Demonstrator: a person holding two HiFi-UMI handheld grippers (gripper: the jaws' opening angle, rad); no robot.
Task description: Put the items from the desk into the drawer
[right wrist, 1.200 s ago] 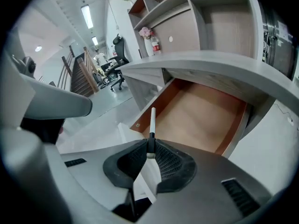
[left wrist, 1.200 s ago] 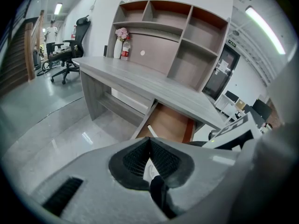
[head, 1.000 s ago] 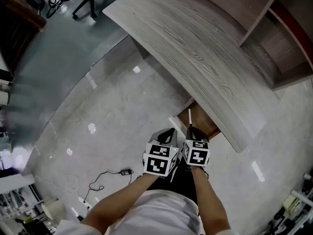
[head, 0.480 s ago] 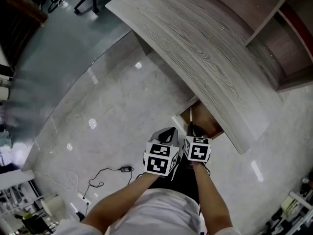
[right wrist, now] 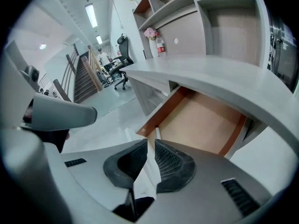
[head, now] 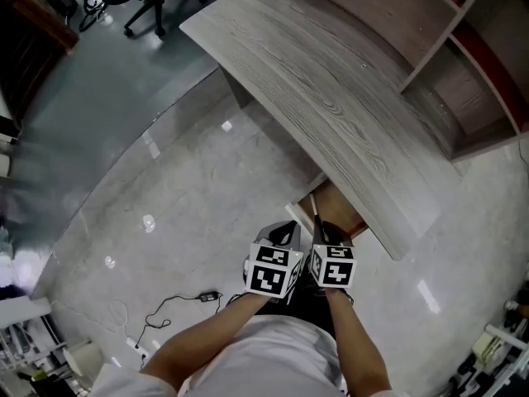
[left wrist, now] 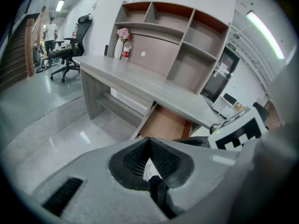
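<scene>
Hardly moved — right gripper (right wrist: 150,144) pinches drawer front (right wrist: 148,171); left gripper (left wrist: 149,141) closed.

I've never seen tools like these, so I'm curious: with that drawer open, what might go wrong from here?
1. The right gripper pinches only the thin drawer front between its jaws; a crooked tug might let it slip.
2. The flower vase and red bottle stand at the far end of the desk; both are tall and might tip when grabbed.
3. The open drawer juts out low; walking past could knock it.
</scene>
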